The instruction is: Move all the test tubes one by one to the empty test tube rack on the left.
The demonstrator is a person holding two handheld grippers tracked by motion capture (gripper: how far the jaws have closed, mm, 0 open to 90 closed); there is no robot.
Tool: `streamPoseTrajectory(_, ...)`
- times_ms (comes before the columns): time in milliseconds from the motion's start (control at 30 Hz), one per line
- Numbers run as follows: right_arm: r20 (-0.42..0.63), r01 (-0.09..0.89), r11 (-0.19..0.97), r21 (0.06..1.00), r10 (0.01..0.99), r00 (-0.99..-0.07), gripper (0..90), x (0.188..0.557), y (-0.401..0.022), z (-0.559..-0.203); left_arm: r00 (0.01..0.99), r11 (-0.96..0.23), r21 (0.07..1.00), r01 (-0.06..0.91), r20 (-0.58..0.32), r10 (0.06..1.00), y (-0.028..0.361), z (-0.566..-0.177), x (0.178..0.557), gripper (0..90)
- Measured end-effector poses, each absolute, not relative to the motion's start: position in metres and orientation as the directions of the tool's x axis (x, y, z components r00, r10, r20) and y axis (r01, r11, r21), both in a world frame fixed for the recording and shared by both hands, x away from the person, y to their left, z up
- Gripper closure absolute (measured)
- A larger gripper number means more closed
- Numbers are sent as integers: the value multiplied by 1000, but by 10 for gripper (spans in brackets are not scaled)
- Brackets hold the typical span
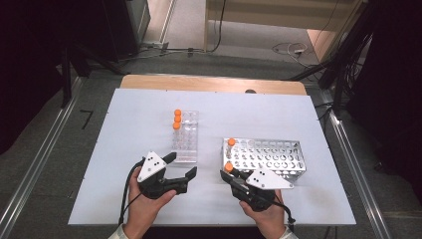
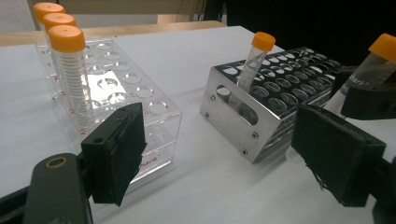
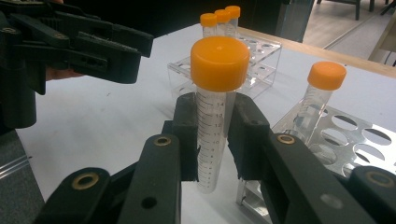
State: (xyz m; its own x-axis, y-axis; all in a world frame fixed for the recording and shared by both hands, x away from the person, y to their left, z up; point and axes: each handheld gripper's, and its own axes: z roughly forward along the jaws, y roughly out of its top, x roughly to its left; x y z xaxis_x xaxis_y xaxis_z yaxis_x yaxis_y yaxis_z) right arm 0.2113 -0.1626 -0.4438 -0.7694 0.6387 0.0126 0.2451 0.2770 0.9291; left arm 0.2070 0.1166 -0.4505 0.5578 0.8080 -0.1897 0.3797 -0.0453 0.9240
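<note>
High view looks steeply down from afar; both gripper views sit close, level, sharing the metal rack (image 2: 261, 107) (mid-table).

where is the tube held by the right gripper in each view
High view: held tube, lower middle, at the metal rack's near left corner.
Left gripper view: its orange cap at the far right edge.
Right gripper view: centre, upright between the pads.
Shared landmark: the metal rack.

Held tube (image 3: 212, 135): scale "14", "12"; clear rack (image 2: 154, 161): perhaps "…hark".
</note>
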Motion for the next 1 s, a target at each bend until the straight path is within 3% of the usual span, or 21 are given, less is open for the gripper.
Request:
streamPoseTrajectory(367,12,256,306,917,620,-785,720,213,-148,-452,622,-67,935,349,-178,763,105,-441,198,228)
streamPoseTrajectory(1000,15,253,334,908,578,-816,720,213,-122,-458,700,-107,955,277,-124,704,84,-436,191,420)
